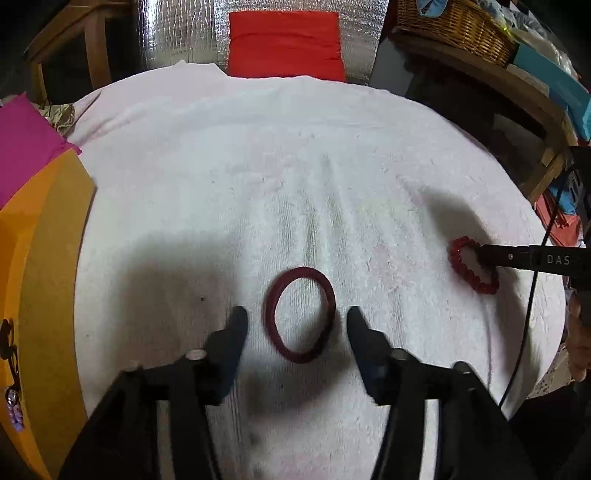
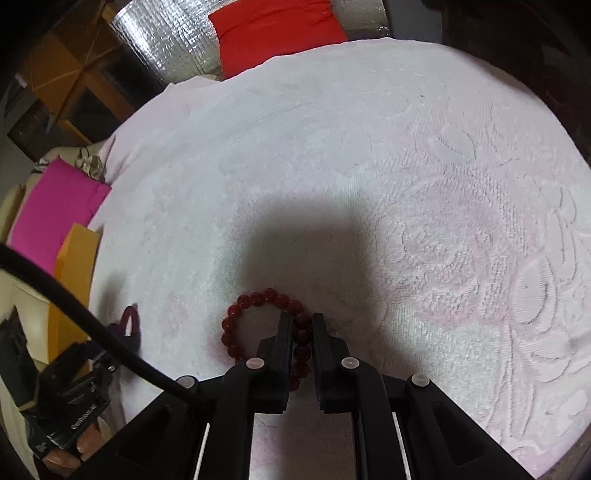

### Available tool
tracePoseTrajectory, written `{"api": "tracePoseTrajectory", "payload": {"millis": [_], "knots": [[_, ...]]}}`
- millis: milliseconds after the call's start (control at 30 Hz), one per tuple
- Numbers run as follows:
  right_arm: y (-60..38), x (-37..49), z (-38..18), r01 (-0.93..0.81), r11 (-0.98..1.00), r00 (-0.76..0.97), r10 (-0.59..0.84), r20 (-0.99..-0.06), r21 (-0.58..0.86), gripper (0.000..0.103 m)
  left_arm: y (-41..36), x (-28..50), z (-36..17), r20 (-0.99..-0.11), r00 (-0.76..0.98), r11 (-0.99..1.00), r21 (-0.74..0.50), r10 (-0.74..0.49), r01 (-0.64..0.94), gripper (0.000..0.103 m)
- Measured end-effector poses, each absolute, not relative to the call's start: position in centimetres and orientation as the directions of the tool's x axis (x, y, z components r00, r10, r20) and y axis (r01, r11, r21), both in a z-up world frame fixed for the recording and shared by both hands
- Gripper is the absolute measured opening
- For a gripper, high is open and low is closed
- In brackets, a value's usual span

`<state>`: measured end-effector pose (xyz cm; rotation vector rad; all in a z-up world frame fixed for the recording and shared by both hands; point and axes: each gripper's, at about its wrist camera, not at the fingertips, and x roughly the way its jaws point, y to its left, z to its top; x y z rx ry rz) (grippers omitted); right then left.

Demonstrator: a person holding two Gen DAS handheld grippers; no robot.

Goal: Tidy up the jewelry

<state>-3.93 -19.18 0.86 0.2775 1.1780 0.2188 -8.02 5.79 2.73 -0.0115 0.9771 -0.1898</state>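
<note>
My fingers [image 2: 284,354] are matt black plastic. Between them sits a bracelet [image 2: 236,325] of glossy dark red beads. Under everything lies a white towel [image 1: 295,166], rough looped cloth with a raised pattern. A maroon hair band [image 1: 300,314] looks like soft matt fabric. Behind are a crinkled silver foil sheet [image 1: 177,26], a woven wicker basket [image 1: 454,26] and a smooth orange box [image 1: 48,258].

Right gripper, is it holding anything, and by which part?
The right gripper is shut on the red bead bracelet, pinching one side of the loop. The rest lies on the white towel.
</note>
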Motion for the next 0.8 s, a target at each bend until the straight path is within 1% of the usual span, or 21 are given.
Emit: {"api": "tracePoseTrajectory", "payload": {"millis": [33,67,100,167,200,267,333,400,467,533,567,633,700,800], "knots": [[-18.9,-4.0,1.1,-0.026,0.95,0.371,0.297,-0.88,0.31,0.017,6.0,-8.2,2.9,-0.819,0.547,0.982,-0.101,-0.173,0.159,0.058],[-18.7,-4.2,1.4,-0.029,0.957,0.383,0.278,-0.881,0.29,0.025,6.3,-8.4,3.1,-0.815,0.553,0.982,-0.1,-0.175,0.162,0.059],[-18.2,-4.1,1.5,-0.031,0.961,0.395,0.265,-0.88,0.275,0.033,6.3,-8.5,3.2,-0.812,0.558,0.982,-0.096,-0.172,0.163,0.062],[-17.9,-4.2,1.5,-0.039,0.965,0.397,0.253,-0.882,0.26,0.043,7.0,-8.9,3.4,-0.807,0.568,0.984,-0.087,-0.162,0.158,0.065],[-18.0,-4.1,1.2,-0.045,0.966,0.393,0.251,-0.885,0.254,0.043,7.2,-8.9,3.3,-0.807,0.566,0.983,-0.093,-0.168,0.159,0.065],[-17.8,-4.1,0.8,-0.064,0.973,0.398,0.229,-0.889,0.222,0.043,7.2,-8.9,2.9,-0.815,0.545,0.977,-0.118,-0.198,0.179,0.065],[-17.0,-4.1,0.7,-0.093,0.981,0.414,0.194,-0.889,0.17,0.041,6.9,-8.6,2.4,-0.824,0.534,0.976,-0.096,-0.189,0.197,0.065],[-16.6,-4.3,0.7,-0.101,0.988,0.432,0.151,-0.889,0.118,0.028,6.5,-8.5,2.0,-0.832,0.526,0.975,-0.072,-0.174,0.21,0.065],[-16.2,-4.3,0.7,-0.114,0.988,0.441,0.143,-0.886,0.102,0.02,6.0,-8.4,1.6,-0.838,0.517,0.973,-0.067,-0.174,0.219,0.065],[-15.8,-4.2,0.7,-0.123,0.988,0.449,0.136,-0.883,0.09,0.017,5.4,-8.4,1.4,-0.84,0.521,0.975,-0.037,-0.149,0.219,0.065],[-15.9,-4.2,0.7,-0.128,0.988,0.45,0.135,-0.883,0.086,0.015,5.3,-8.4,1.3,-0.841,0.521,0.975,-0.033,-0.145,0.218,0.067],[-15.6,-4.2,0.7,-0.14,0.988,0.457,0.126,-0.881,0.069,0.014,5.3,-8.2,1.1,-0.842,0.517,0.977,-0.051,-0.153,0.206,0.072],[-15.1,-3.9,0.5,-0.145,0.988,0.459,0.121,-0.88,0.06,0.014,5.2,-8.1,1.0,-0.849,0.505,0.978,-0.06,-0.156,0.201,0.082],[-15.0,-3.8,0.4,-0.15,0.987,0.461,0.119,-0.879,0.054,0.014,4.7,-8.1,0.8,-0.861,0.487,0.977,-0.046,-0.144,0.208,0.09]]}}
